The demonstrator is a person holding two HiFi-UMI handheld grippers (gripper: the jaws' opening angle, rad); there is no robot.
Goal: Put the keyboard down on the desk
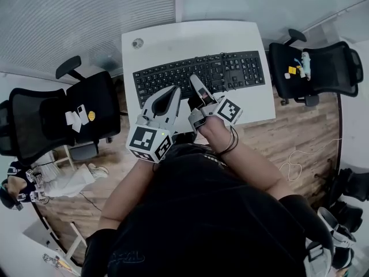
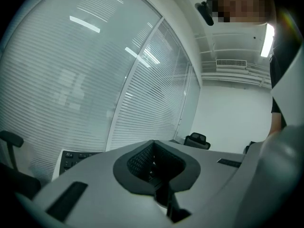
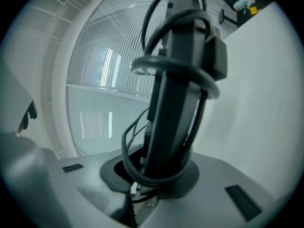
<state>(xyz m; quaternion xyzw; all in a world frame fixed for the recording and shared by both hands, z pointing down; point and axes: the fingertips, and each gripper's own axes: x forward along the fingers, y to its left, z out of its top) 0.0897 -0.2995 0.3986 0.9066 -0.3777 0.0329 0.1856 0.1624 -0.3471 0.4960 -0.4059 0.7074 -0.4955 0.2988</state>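
Note:
A black keyboard (image 1: pixel 199 74) lies lengthwise over the white desk (image 1: pixel 173 39); whether it rests on the top or hangs just above it I cannot tell. My right gripper (image 1: pixel 199 92) is at the middle of its near edge, shut on it. In the right gripper view the keyboard (image 3: pixel 175 103) stands edge-on between the jaws of the right gripper (image 3: pixel 156 175), with its cable (image 3: pixel 142 65) looped round it. My left gripper (image 1: pixel 172 92) sits just to the left with its tips at the keyboard's near edge. In the left gripper view the left gripper (image 2: pixel 156 170) has its jaws together around nothing, and the keyboard (image 2: pixel 71 158) shows beyond them at the left.
A black office chair (image 1: pixel 63 117) stands left of the desk. Another chair (image 1: pixel 317 68) at the right carries small items on its seat. A round cable grommet (image 1: pixel 137 42) sits at the desk's far left corner. A glass wall with blinds (image 2: pixel 95 80) lies beyond the desk.

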